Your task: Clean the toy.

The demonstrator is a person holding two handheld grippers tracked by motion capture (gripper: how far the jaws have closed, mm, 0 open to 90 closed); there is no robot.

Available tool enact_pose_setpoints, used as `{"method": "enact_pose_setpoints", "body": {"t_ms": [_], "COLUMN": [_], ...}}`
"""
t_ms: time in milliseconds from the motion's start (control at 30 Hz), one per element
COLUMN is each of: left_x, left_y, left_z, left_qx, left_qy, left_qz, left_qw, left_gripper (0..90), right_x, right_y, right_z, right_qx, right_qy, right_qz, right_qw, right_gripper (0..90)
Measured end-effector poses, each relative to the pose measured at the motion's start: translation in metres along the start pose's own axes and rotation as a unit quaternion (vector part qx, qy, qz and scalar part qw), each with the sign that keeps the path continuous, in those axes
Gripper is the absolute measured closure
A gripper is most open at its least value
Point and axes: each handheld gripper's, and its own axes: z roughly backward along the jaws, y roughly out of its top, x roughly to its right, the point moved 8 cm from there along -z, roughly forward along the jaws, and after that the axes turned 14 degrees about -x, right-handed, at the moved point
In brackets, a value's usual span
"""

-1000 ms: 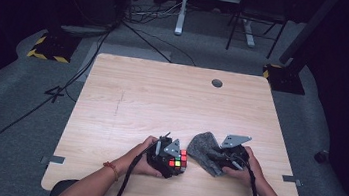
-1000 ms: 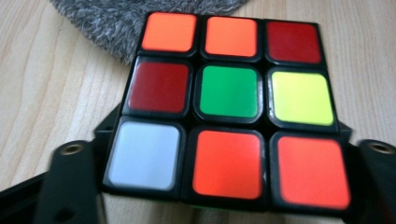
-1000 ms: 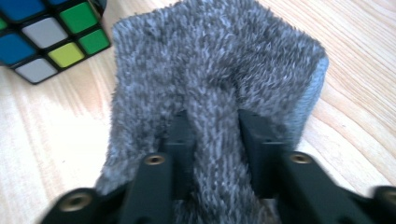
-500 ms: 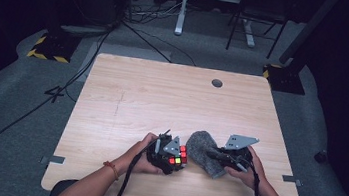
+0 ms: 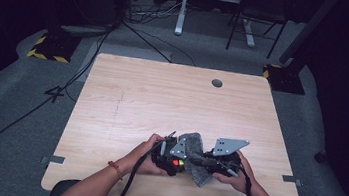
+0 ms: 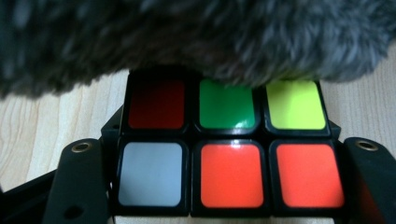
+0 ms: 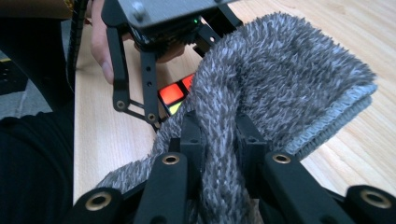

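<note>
Left hand-held gripper clamped on puzzle cube, under grey cloth.

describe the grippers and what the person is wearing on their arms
Both grippers, left and right, are black linkage frames with brass-coloured pivot rivets, each topped by a grey three-cornered plate and trailing a black cable. The forearms are bare, with a red band on the left wrist.

Colour cube on table near edge; fuzzy grey cloth draped over it
</note>
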Motion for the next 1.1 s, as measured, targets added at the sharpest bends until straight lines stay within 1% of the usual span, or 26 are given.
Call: {"method": "enact_pose_setpoints", "body": {"t_ms": [100, 167, 200, 267, 333, 367, 400, 467, 533, 600, 667, 700, 733, 800, 833, 900, 967, 1000, 1033, 1067, 1100], "left_x": [0.002, 0.003, 0.003, 0.003, 0.002, 0.002, 0.001, 0.000, 0.001, 0.003, 0.006, 0.006, 0.007, 0.007, 0.006, 0.004, 0.001, 0.000, -0.001, -0.002, -0.002], "left_y": [0.002, 0.004, 0.005, 0.005, 0.003, 0.003, 0.003, 0.002, 0.002, 0.003, 0.005, 0.007, 0.008, 0.010, 0.009, 0.008, 0.007, 0.008, 0.008, 0.007, 0.007], "left_z": [-0.001, -0.002, -0.002, -0.002, -0.002, -0.001, -0.001, 0.000, 0.002, 0.005, 0.009, 0.012, 0.015, 0.020, 0.023, 0.028, 0.032, 0.034, 0.035, 0.036, 0.035], "left_qx": [-0.010, -0.011, -0.009, -0.013, -0.016, -0.015, -0.012, -0.012, -0.007, 0.001, 0.013, 0.019, 0.026, 0.036, 0.039, 0.048, 0.056, 0.064, 0.067, 0.066, 0.064], "left_qy": [0.010, 0.009, 0.012, 0.015, 0.018, 0.015, 0.016, 0.014, 0.008, 0.001, -0.006, -0.002, -0.002, 0.000, 0.003, 0.003, 0.005, 0.003, 0.002, 0.005, 0.007], "left_qz": [-0.003, -0.006, -0.008, -0.008, -0.006, -0.003, -0.005, -0.001, -0.004, -0.007, -0.013, -0.019, -0.020, -0.019, -0.019, -0.013, -0.009, -0.003, 0.000, 0.002, -0.002], "left_qw": [0.9999, 0.9999, 0.9999, 0.9998, 0.9997, 0.9998, 0.9998, 0.9998, 0.9999, 1.0000, 0.9998, 0.9997, 0.9995, 0.9992, 0.9991, 0.9987, 0.9984, 0.9979, 0.9977, 0.9978, 0.9979], "left_gripper": [33.3, 33.3, 33.3, 33.3, 33.4, 33.4, 33.4, 33.5, 33.5, 33.5, 33.5, 33.5, 33.5, 33.5, 33.5, 33.5, 33.5, 33.5, 33.5, 33.5, 33.5], "right_x": [-0.003, -0.007, -0.010, -0.013, -0.013, -0.012, -0.009, -0.004, 0.003, 0.011, 0.020, 0.023, 0.026, 0.028, 0.028, 0.026, 0.023, 0.022, 0.021, 0.019, 0.018], "right_y": [0.003, 0.006, 0.008, 0.009, 0.009, 0.008, 0.007, 0.005, 0.002, -0.003, -0.009, -0.011, -0.013, -0.017, -0.018, -0.022, -0.025, -0.026, -0.026, -0.026, -0.025], "right_z": [-0.002, -0.002, -0.002, -0.004, -0.005, -0.005, -0.005, -0.005, -0.003, -0.002, -0.002, -0.001, -0.002, -0.003, -0.004, -0.007, -0.009, -0.010, -0.010, -0.010, -0.009], "right_qx": [0.006, 0.012, 0.014, 0.013, 0.012, 0.010, 0.007, 0.000, -0.006, -0.014, -0.016, -0.015, -0.016, -0.019, -0.019, -0.029, -0.032, -0.033, -0.031, -0.026, -0.023], "right_qy": [0.010, 0.019, 0.024, 0.025, 0.024, 0.020, 0.013, -0.016, -0.037, -0.058, -0.069, -0.067, -0.067, -0.064, -0.058, -0.050, -0.038, -0.032, -0.025, -0.016, -0.010], "right_qz": [-0.002, 0.002, 0.003, 0.007, 0.004, 0.004, 0.004, 0.008, 0.009, 0.004, -0.010, -0.018, -0.024, -0.028, -0.030, -0.027, -0.028, -0.028, -0.028, -0.028, -0.026], "right_qw": [0.9999, 0.9998, 0.9996, 0.9996, 0.9996, 0.9997, 0.9999, 0.9998, 0.9993, 0.9982, 0.9974, 0.9975, 0.9974, 0.9974, 0.9977, 0.9980, 0.9984, 0.9986, 0.9988, 0.9991, 0.9993], "right_gripper": [77.4, 77.4, 77.4, 77.4, 77.4, 77.4, 77.5, 77.6, 77.7, 77.8, 77.9, 77.9, 78.0, 78.1, 78.1, 78.2, 78.1, 78.2, 78.2, 78.2, 78.2]}}
